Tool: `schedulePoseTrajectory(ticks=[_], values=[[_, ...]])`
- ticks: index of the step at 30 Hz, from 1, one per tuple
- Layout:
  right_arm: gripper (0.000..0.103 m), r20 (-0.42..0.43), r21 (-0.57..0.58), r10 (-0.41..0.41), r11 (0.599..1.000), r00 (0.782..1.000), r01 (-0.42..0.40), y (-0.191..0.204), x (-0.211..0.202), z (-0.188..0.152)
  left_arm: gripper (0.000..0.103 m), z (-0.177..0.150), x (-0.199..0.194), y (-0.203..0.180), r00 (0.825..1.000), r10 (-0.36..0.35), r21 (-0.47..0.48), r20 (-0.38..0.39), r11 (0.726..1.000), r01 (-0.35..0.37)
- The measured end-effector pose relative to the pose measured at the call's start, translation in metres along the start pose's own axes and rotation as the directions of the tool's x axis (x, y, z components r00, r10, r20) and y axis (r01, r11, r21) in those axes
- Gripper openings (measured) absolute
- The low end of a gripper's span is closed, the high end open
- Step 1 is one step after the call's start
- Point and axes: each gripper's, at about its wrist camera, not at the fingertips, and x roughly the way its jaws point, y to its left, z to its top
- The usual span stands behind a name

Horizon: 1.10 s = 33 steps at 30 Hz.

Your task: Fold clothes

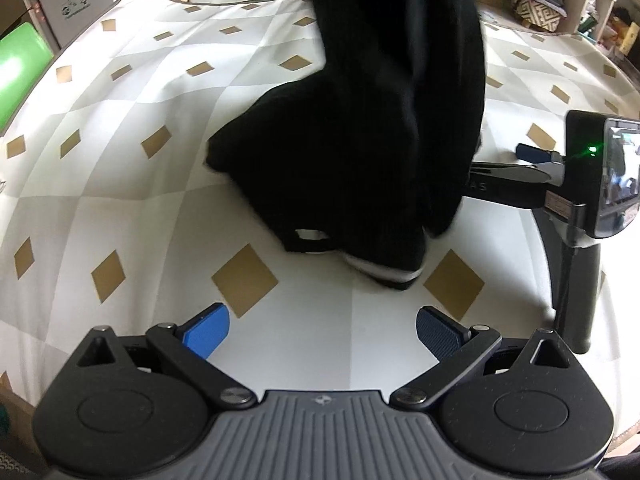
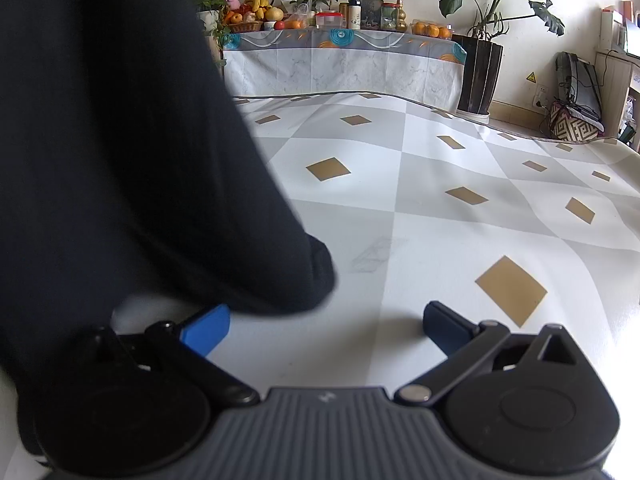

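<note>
Diamond-patterned mat (image 1: 120, 128) lay under the black garment (image 1: 360, 160), heaped centre frame. My left gripper (image 1: 322, 330) and right gripper (image 2: 326, 328) gaped wide, empty; a careless pinch risked bunching several layers.

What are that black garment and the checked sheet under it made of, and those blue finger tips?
Black garment: soft matte knit, probably cotton or fleece; it slumps in heavy folds. Checked sheet: smooth, faintly shiny, likely vinyl or coated cloth; it catches glare. Blue pads on the left gripper: apparently rubber with a fine grid texture.
</note>
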Motion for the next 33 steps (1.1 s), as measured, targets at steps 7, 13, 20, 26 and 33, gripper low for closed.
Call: schedulePoseTrajectory(ticks=[7, 13, 20, 26, 33], values=[[0.103, 0.0, 0.0, 0.0, 1.0, 1.0, 0.0, 0.0, 0.0, 0.0, 0.1, 0.001, 0.003, 0.009, 0.999, 0.018, -0.039, -0.044, 0.999, -0.019], [0.103, 0.0, 0.0, 0.0, 1.0, 1.0, 0.0, 0.0, 0.0, 0.0, 0.1, 0.003, 0.004, 0.018, 0.998, 0.033, -0.1, -0.055, 0.994, -0.039], [0.103, 0.0, 0.0, 0.0, 1.0, 1.0, 0.0, 0.0, 0.002, 0.0, 0.1, 0.007, 0.011, 0.026, 0.994, 0.074, -0.119, -0.076, 0.989, -0.083], [0.103, 0.0, 0.001, 0.0, 1.0, 1.0, 0.0, 0.0, 0.004, 0.0, 0.1, 0.008, 0.021, 0.038, 0.992, 0.055, -0.177, -0.113, 0.981, -0.075], [0.103, 0.0, 0.0, 0.0, 1.0, 1.0, 0.0, 0.0, 0.004, 0.0, 0.1, 0.011, 0.023, 0.04, 0.992, 0.055, -0.189, -0.118, 0.979, -0.077]])
